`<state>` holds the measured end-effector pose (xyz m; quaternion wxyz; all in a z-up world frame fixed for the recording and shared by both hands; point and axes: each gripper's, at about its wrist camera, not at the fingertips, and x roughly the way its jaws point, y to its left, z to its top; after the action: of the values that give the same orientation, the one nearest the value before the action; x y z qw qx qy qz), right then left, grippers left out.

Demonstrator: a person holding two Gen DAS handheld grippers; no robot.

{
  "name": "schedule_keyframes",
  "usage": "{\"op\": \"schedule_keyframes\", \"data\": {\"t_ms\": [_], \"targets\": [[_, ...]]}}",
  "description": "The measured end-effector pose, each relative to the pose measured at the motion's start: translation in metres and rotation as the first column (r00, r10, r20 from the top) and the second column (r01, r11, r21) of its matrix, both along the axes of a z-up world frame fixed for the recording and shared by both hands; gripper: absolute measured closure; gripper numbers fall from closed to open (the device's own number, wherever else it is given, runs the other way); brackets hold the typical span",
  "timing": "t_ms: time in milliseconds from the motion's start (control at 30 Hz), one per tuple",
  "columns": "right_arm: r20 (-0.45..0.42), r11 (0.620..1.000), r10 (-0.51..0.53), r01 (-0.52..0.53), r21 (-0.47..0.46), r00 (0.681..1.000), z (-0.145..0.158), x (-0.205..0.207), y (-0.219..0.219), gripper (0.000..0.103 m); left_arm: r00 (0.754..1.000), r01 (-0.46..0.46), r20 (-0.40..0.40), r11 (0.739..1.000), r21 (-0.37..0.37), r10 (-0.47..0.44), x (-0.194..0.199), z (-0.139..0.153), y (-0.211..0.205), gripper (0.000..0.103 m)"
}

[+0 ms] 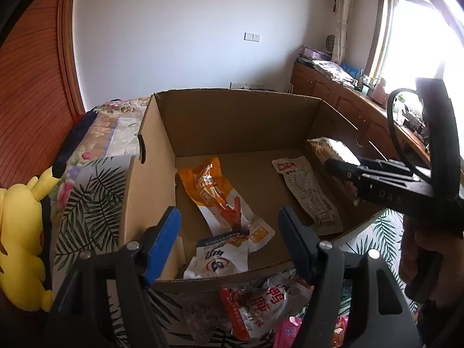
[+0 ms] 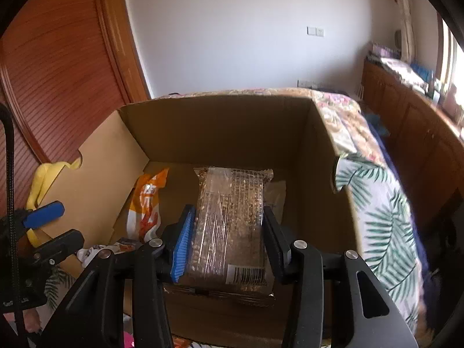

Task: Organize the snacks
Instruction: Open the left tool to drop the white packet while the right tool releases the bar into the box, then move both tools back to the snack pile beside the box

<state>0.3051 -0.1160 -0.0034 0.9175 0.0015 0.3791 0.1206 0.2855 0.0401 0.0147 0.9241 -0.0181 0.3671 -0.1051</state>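
Over the near left rim of the box (image 1: pixel 150 156), my left gripper (image 1: pixel 229 240) hangs with its jaws apart and empty, above the orange pack (image 1: pixel 214 191) and white pack (image 1: pixel 307 191) already lying on the box floor. To the right, my right gripper (image 2: pixel 226 240) is clamped on the clear nut pack (image 2: pixel 229 220), held above the floor inside the box. I judge it best to lower it flat onto the bare floor between the packs, then part the jaws.

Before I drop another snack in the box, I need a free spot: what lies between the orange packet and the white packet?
In the left wrist view, bare cardboard box floor separates the orange packet from the white packet.
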Motion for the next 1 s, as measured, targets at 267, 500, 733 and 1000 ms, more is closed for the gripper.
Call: {"op": "schedule_keyframes", "data": {"t_ms": [267,500,733,1000], "targets": [[0.015,1.0,0.024,-0.024,0.009,1.0,-0.005,-0.009,-0.001,0.05,1.0,0.006,0.006,1.0,0.007,-0.006,-0.001,0.0,0.001,0.028],[0.092,0.999,0.041,-0.043,0.025,0.995,0.006,-0.036,-0.008,0.05,0.996,0.009,0.094,1.0,0.022,-0.011,-0.025,0.015,0.007,0.028],[0.189,0.993,0.071,-0.087,0.075,0.979,0.016,-0.093,-0.018,0.05,0.977,0.008,0.213,1.0,0.021,-0.012,-0.074,0.023,0.02,0.028],[0.251,0.987,0.131,-0.149,0.054,0.959,0.013,-0.145,-0.01,0.049,0.968,-0.003,0.251,0.999,0.043,-0.008,-0.117,0.008,0.029,0.028]]}}
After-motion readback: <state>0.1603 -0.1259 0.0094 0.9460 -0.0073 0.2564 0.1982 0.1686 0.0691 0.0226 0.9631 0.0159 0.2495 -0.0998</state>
